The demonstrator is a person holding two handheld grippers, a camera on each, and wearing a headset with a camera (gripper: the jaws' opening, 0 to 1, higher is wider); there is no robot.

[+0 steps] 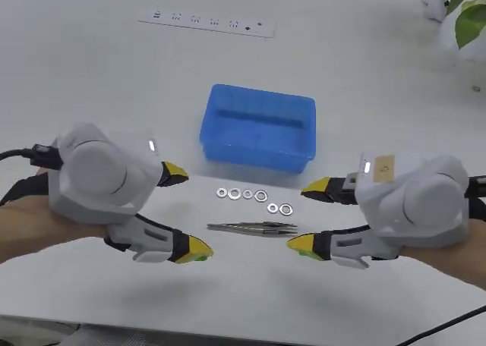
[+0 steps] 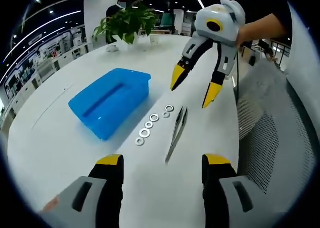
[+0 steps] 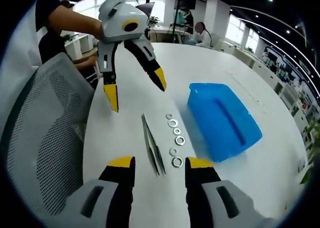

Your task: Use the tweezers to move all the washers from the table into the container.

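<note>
A: How far along?
B: Not begun. Six washers (image 1: 247, 194) lie on the surface (image 1: 364, 73) beside the empty-looking container (image 1: 257, 150), tweezers (image 1: 252, 228) just past them, untouched.
A: Fingers?
B: Left gripper (image 1: 186, 209) and right gripper (image 1: 300, 215): both spread, holding nothing.

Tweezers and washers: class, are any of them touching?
Apart. The head view shows a strip of bare table between the tweezers and the row of washers.

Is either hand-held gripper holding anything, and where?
Nothing: the left hand-held gripper and right hand-held gripper are open; tweezers lie free on the table between them.
</note>
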